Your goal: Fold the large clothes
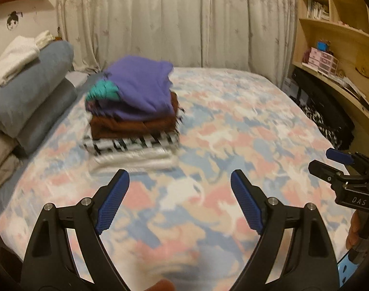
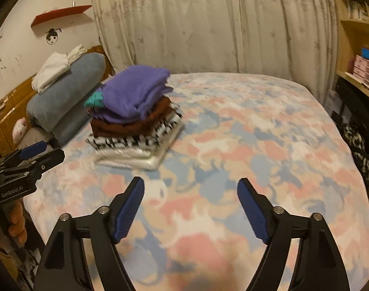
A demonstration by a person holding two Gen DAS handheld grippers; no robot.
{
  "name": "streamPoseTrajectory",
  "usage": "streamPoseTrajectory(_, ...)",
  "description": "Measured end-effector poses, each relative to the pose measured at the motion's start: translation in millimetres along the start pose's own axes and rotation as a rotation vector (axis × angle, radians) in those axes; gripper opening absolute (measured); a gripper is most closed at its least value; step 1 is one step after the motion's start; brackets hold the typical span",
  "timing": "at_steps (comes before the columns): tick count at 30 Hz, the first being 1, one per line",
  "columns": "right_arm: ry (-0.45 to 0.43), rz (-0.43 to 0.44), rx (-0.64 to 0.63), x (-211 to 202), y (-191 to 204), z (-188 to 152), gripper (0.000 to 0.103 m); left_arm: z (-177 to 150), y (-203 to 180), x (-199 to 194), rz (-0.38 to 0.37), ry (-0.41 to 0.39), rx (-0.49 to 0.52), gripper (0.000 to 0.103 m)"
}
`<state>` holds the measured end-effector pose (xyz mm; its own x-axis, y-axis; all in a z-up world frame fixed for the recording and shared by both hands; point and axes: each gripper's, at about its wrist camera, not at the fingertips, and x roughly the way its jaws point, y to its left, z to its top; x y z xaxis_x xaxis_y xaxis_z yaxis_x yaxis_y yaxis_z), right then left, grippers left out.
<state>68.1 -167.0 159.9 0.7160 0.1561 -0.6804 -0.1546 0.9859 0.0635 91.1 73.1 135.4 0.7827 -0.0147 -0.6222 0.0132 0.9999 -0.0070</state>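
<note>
A stack of folded clothes (image 1: pixel 133 118) sits on the bed at the far left: a purple garment (image 1: pixel 140 82) on top, then brown, black-and-white striped and white ones. It also shows in the right wrist view (image 2: pixel 133 116). My left gripper (image 1: pixel 179 181) is open and empty, held above the bed in front of the stack. My right gripper (image 2: pixel 190 189) is open and empty, to the right of the stack. Each gripper shows in the other's view, the right gripper (image 1: pixel 339 167) at the right edge and the left gripper (image 2: pixel 36 155) at the left edge.
The bed has a pastel pink, blue and white patterned cover (image 1: pixel 233 126). Rolled grey-blue bedding (image 1: pixel 31 92) with white cloth on top lies at the left. Curtains (image 1: pixel 174 19) hang behind. Wooden shelves (image 1: pixel 337 36) stand at the right.
</note>
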Motion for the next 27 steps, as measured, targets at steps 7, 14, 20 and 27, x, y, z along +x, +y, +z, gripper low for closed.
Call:
streamPoseTrajectory(7,0.092,-0.071,0.038,-5,-25,-106,0.085,-79,-34,3,-0.044,0.096,-0.061,0.086)
streamPoseTrajectory(14,0.095,-0.048,0.127,-37,-28,-180,0.085,-129,-56,-16,0.02,0.125,-0.058,0.086)
streamPoseTrajectory(20,0.056,-0.088,0.109,-77,1,-178,0.085,-137,-70,-46,0.039,0.115,-0.042,0.086)
streamPoseTrajectory(27,0.039,-0.12,0.073,-111,28,-183,0.087,-131,-78,-77,0.052,0.059,-0.038,0.087)
